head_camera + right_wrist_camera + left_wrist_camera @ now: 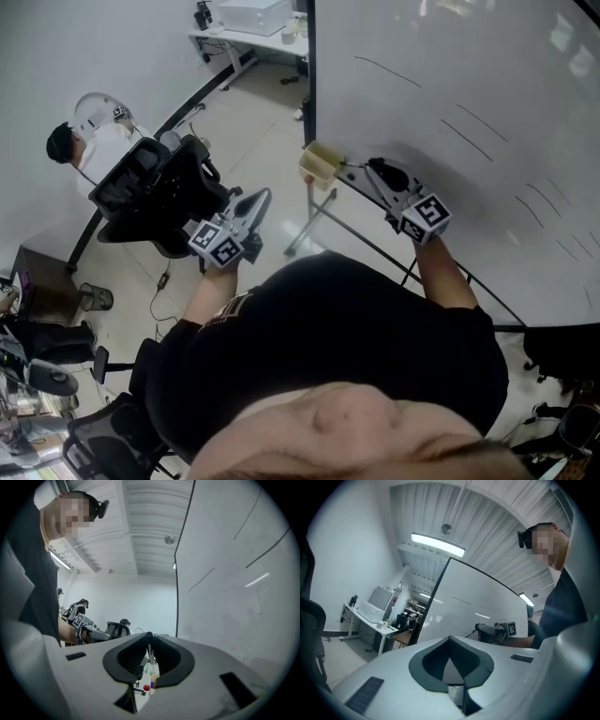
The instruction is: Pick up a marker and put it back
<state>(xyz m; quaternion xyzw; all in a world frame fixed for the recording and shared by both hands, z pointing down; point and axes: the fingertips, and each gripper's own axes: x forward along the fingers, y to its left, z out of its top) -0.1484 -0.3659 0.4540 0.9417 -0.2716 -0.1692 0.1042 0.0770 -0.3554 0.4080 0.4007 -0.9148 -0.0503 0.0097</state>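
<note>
A beige marker box hangs at the left end of the whiteboard ledge. My right gripper is just right of it, jaws pointing at it. In the right gripper view the jaws stand nearly together with a thin pale marker between the pads; red and blue marker caps show below in the box. My left gripper hangs away from the board, over the floor, its jaws shut with nothing in them. The left gripper view shows the right gripper against the board.
A black office chair stands left of my left gripper, with a seated person in white behind it. A desk with a white box is at the far end. The board's stand legs cross the floor. More chairs crowd the lower left.
</note>
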